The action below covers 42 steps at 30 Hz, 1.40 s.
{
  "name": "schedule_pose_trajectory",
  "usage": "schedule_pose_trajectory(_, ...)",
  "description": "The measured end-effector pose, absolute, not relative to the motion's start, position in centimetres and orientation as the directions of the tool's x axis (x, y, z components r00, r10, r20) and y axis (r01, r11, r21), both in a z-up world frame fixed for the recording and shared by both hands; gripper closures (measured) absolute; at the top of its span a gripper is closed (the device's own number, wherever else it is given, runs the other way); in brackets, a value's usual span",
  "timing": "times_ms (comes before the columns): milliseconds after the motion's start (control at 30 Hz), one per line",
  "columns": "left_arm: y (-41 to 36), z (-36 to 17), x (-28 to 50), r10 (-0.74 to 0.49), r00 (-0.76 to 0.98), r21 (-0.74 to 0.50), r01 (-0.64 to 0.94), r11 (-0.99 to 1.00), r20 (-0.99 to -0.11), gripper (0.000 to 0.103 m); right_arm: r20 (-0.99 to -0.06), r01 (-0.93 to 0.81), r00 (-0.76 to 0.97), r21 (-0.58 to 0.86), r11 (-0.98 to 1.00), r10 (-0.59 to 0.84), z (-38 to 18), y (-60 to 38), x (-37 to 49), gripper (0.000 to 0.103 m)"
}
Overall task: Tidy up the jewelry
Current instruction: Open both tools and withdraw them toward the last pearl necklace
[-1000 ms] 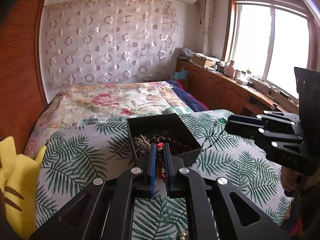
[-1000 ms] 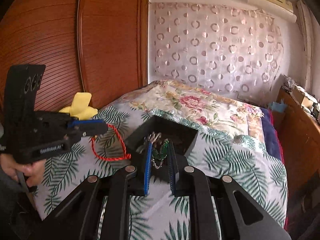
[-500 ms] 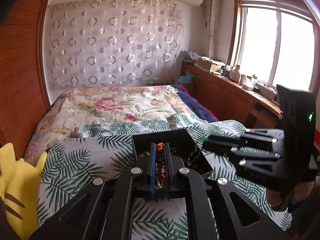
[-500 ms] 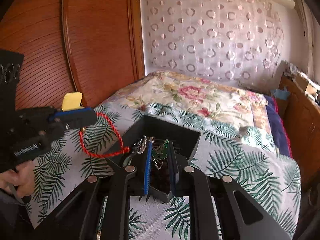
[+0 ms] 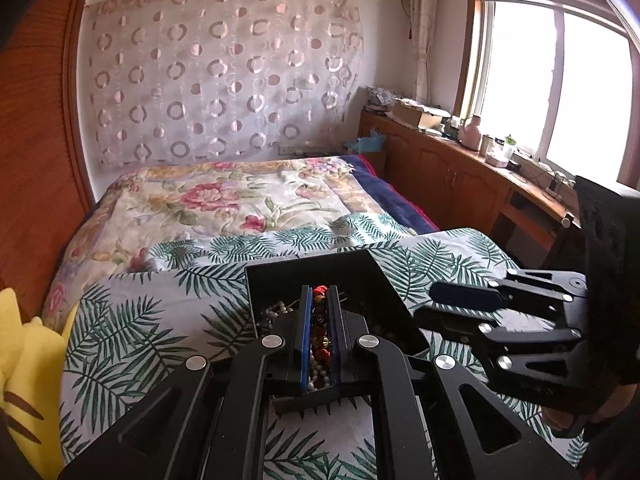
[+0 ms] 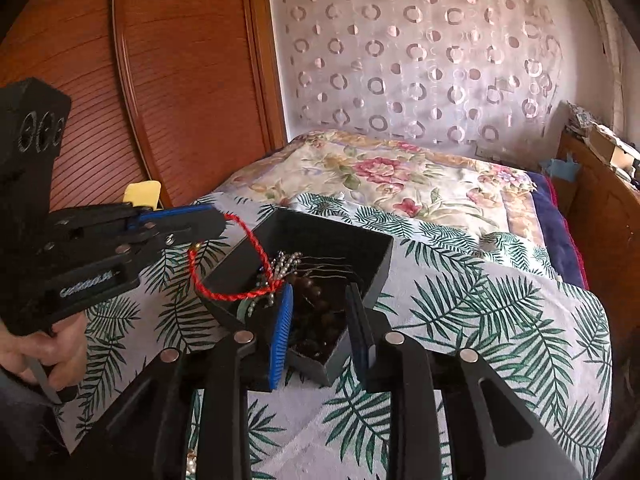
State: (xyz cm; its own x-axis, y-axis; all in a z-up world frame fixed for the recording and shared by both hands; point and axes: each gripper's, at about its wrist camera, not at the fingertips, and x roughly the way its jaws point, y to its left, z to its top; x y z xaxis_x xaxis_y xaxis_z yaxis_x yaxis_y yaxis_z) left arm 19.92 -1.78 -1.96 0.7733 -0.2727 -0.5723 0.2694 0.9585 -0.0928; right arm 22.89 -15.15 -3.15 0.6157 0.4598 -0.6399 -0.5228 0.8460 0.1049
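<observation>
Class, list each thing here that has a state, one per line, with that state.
Left gripper: shut on a red braided cord necklace.
Right gripper: open, over the box.
Black rectangular jewelry box: lidless, holding jewelry.
Dark brown wooden bead strand: lying inside the box.

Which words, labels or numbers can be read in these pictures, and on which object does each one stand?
White lettering on the side of the left tongs, on the body near the handle: too blurred to read.
Three embossed round marks, perhaps "000", on the upright black plate of the same tool: uncertain.
Nothing else carries readable text.
</observation>
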Motion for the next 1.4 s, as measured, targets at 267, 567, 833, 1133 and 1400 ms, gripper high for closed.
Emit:
schedule_pose_trajectory(267,-1.3,-2.3,19.7,-0.247,0.785,-0.088,0.240,0.967,-0.568,0.038,-0.636,-0.525,0.616,0.107,0.844,0.464,-3.7,-15.5,20.9,0.074)
schedule_pose_trajectory(567,0.4,-2.8,17.2,-0.181,0.814,-0.047,0.187,0.981,-0.552,0.008,-0.635,-0.546,0.602,0.114,0.830,0.484,-4.7,-15.8,16.8,0.073)
schedule_pose_trajectory(833,1.8,-4.2,14.1,-0.163,0.806,-0.035,0.174,0.984,-0.569,0.008,-0.672,-0.607,0.531,0.124,0.785,0.517,-6.5,-14.3,13.1,0.070)
schedule_pose_trajectory(1133,3.4,-6.4,10.7,-0.180,0.770,-0.049,0.191,0.980,-0.611,0.008,-0.720,-0.664,0.450,0.126,0.737,0.528,-8.9,-12.8,10.4,0.070)
schedule_pose_trajectory(1400,4.3,-7.7,8.7,-0.199,0.743,-0.069,0.203,0.977,-0.639,0.008,-0.755,-0.692,0.414,0.102,0.715,0.508,-9.8,-11.6,10.0,0.070)
